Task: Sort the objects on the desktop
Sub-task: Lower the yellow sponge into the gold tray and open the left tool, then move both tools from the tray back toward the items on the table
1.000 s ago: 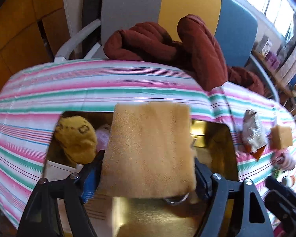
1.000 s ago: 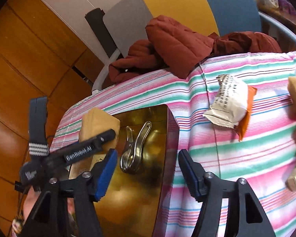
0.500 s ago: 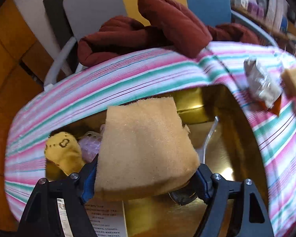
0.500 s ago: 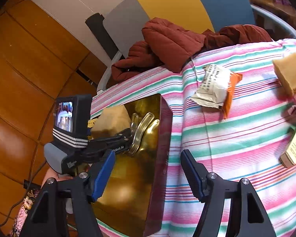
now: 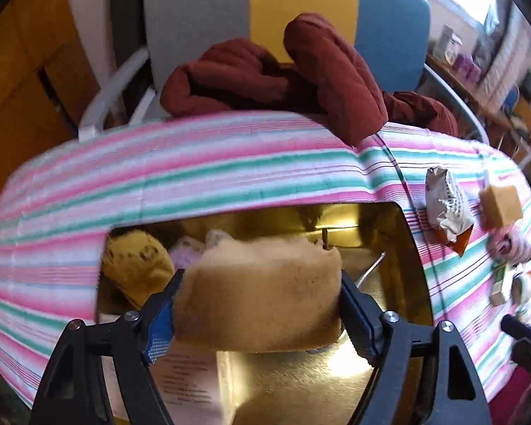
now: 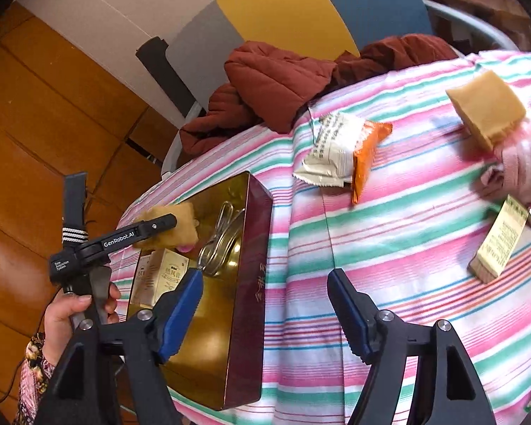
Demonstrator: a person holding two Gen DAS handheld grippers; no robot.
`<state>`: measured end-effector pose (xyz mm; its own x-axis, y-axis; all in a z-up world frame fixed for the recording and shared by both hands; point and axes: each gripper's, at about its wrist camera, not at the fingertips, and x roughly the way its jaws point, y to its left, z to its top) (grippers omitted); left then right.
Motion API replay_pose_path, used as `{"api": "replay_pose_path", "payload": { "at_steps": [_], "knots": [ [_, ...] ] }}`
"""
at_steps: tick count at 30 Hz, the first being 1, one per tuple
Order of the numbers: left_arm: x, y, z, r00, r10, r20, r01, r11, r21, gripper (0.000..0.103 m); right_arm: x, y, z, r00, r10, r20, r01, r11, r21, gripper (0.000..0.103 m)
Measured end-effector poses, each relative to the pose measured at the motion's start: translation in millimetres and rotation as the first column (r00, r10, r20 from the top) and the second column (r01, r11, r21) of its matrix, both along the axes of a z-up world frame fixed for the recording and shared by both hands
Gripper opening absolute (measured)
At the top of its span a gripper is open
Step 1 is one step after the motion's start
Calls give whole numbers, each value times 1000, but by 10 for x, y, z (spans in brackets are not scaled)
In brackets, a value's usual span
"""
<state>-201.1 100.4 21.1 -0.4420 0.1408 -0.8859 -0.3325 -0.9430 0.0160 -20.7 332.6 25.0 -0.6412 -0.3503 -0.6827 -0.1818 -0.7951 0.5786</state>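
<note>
Our left gripper (image 5: 258, 313) is clamped on a sponge (image 5: 262, 290) over the gold box (image 5: 416, 258); right gripper (image 6: 265, 297) jaws opening w/ nothing between (above cloth (image 6: 407, 233)).

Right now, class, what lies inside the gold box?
Inside the gold box: a yellow plush toy, metal tongs, a small carton. The held sponge hides what lies beneath.

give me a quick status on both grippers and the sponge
Left gripper shut on sponge over gold tin. Right gripper empty, opening. Nothing blocking.
</note>
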Motion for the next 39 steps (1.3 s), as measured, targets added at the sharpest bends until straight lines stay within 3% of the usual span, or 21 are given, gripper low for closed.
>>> {"api": "replay_pose_path", "payload": {
  "at_steps": [5, 8, 12, 16, 18, 20, 22, 24, 25, 28, 32, 34, 37, 39],
  "knots": [
    [-24, 112, 59, 999, -48, -13, 47, 998, -33, 84, 68, 4, -4, 1000, 3, -6, -3, 1000, 8, 74],
    [-46, 27, 181, 997, 22, -69, -22, 1000, 3, 84, 106, 51, -11, 1000, -5, -6, 5, 1000, 4, 74],
    [-81, -130, 185, 995, 101, 9, -101, 991, 92, 66, 167, 124, -17, 1000, -17, -6, 17, 1000, 9, 74],
    [8, -202, 132, 991, 135, 20, -137, 984, 117, 64, 197, 195, -51, 1000, -29, -1, 29, 1000, 3, 74],
    [56, -159, 115, 991, 130, -14, -127, 986, 105, 61, 206, 219, -67, 1000, -28, 2, 28, 1000, 2, 74],
    [63, -109, 66, 995, 101, 2, -101, 988, 118, 60, 217, 235, -81, 1000, -29, 4, 29, 1000, 6, 74],
    [24, -77, -62, 993, 95, 63, -101, 991, 88, 36, 224, 243, -103, 1000, -29, 10, 29, 1000, 8, 74],
    [2, -65, -272, 986, 116, 123, -116, 993, -5, 30, 231, 246, -122, 999, -30, 14, 30, 1000, 6, 74],
    [10, -75, -357, 982, 114, 151, -114, 993, -7, 30, 235, 245, -135, 1000, -27, 15, 27, 1000, 4, 74],
    [115, -156, -389, 980, 120, 159, -138, 984, 111, 28, 256, 250, -158, 1000, -23, 13, 23, 1000, 7, 74],
    [311, -317, 41, 975, 220, -18, -205, 933, 295, 33, 251, 265, -165, 1000, -16, 16, 15, 1000, 22, 74],
    [263, -225, 140, 982, 186, -37, -169, 946, 277, 35, 239, 269, -166, 1000, -14, 18, 13, 1000, 25, 74],
    [128, -83, 107, 988, 147, -52, -138, 980, 144, 35, 206, 264, -157, 999, 3, 33, -4, 1000, 30, 74],
    [70, -99, 28, 991, 132, -32, -128, 985, 120, 35, 183, 258, -124, 999, 26, 41, -28, 999, 45, 74]
  ]
}}
